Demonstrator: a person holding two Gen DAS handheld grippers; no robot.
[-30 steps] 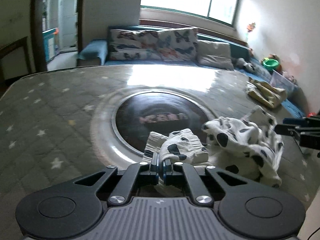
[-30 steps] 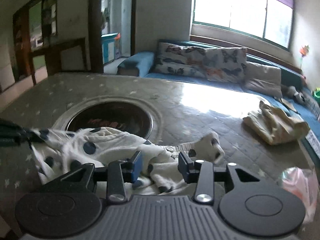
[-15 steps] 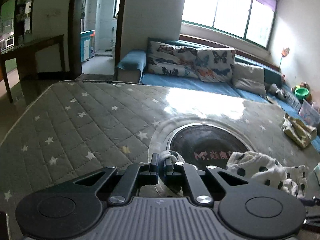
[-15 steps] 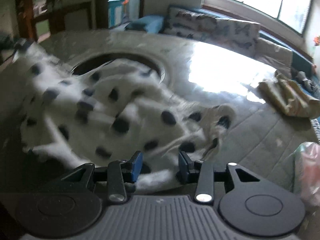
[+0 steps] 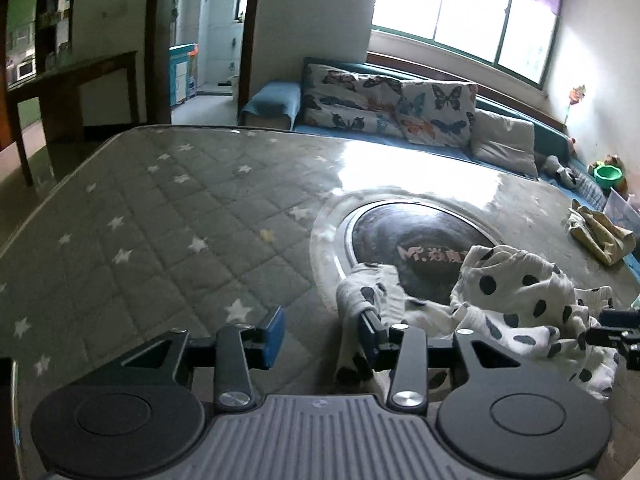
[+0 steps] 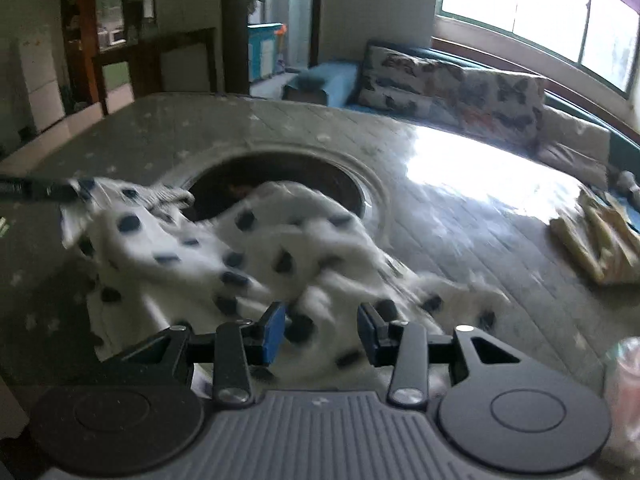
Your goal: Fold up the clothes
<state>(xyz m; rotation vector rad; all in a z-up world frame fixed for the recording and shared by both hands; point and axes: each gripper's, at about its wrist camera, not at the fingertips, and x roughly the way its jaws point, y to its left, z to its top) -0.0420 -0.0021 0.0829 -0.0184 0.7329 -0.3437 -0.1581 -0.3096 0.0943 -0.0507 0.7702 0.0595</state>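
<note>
A white garment with dark dots point(image 5: 520, 300) lies crumpled on the quilted star-pattern table point(image 5: 160, 240), partly over the round dark inset point(image 5: 416, 240). My left gripper point(image 5: 320, 336) is opening. One corner of the garment still drapes over its right finger point(image 5: 370, 330), and bare table shows between the jaws. My right gripper point(image 6: 320, 334) stands open low over the garment point(image 6: 256, 248), which is blurred and spreads beyond its fingers. Each gripper shows at the edge of the other's view: the right gripper point(image 5: 616, 332) and the left gripper point(image 6: 32, 192).
A yellowish garment point(image 5: 600, 236) lies at the table's right side. A pinkish plastic bag point(image 6: 624, 368) sits near the right edge. Behind the table runs a blue sofa with butterfly cushions point(image 5: 392, 108). A dark wooden desk point(image 5: 72, 84) stands at the left.
The left gripper, shut on a garment corner before, has drawn it leftward and parted its jaws. In the right wrist view the garment has been pulled out wider across the table.
</note>
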